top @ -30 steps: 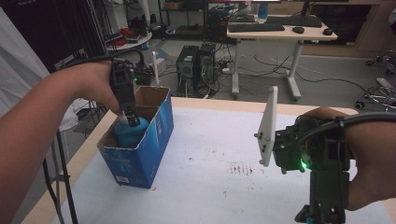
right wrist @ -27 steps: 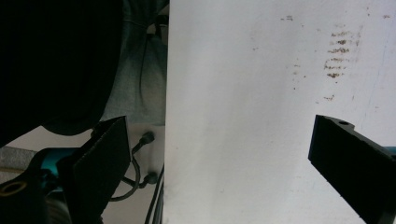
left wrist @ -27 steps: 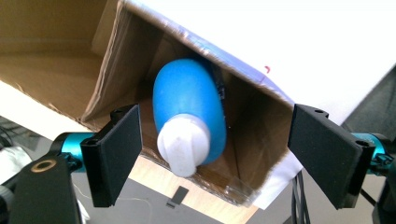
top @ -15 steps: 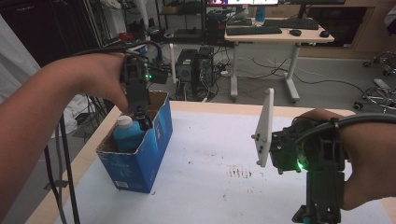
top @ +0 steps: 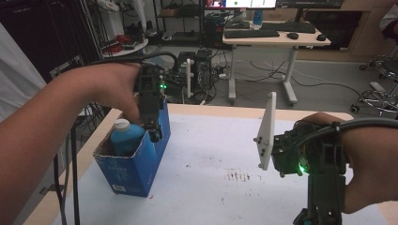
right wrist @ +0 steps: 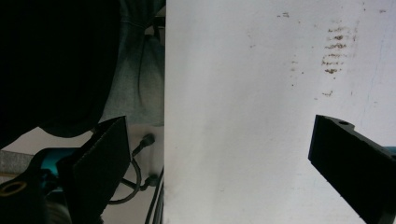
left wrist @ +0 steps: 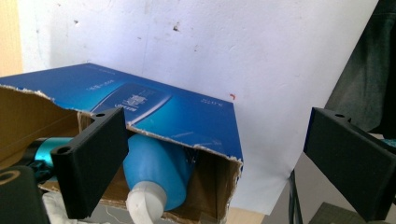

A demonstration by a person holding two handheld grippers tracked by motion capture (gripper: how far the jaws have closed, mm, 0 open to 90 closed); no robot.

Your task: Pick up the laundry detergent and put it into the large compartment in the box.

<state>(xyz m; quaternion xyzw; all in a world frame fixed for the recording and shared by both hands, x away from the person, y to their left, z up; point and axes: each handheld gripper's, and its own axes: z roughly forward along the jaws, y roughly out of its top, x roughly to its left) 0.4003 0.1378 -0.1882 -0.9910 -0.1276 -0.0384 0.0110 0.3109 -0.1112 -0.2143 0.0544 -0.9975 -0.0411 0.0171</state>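
Note:
A torn-open blue cardboard box [top: 136,166] stands at the table's left edge. A blue bottle [top: 126,139] with a white cap sits inside it. My left gripper [top: 154,131] hangs just above the box's right wall, beside the bottle and not touching it. In the left gripper view its jaws stand wide apart and open [left wrist: 215,168], with the box [left wrist: 177,116] and the bottle [left wrist: 159,170] below them. My right gripper [top: 307,216] points down over the table's near right. It is open [right wrist: 219,172] with nothing between its jaws.
The white table [top: 220,140] has a brown smudge [top: 239,175] near its middle. A white plate [top: 266,131] stands up from the right gripper's body. Past the far edge are a desk [top: 277,37], cables and computer cases on the floor.
My left gripper has risen out of the box and shifted toward its right wall, leaving the bottle inside. The right gripper has hardly moved.

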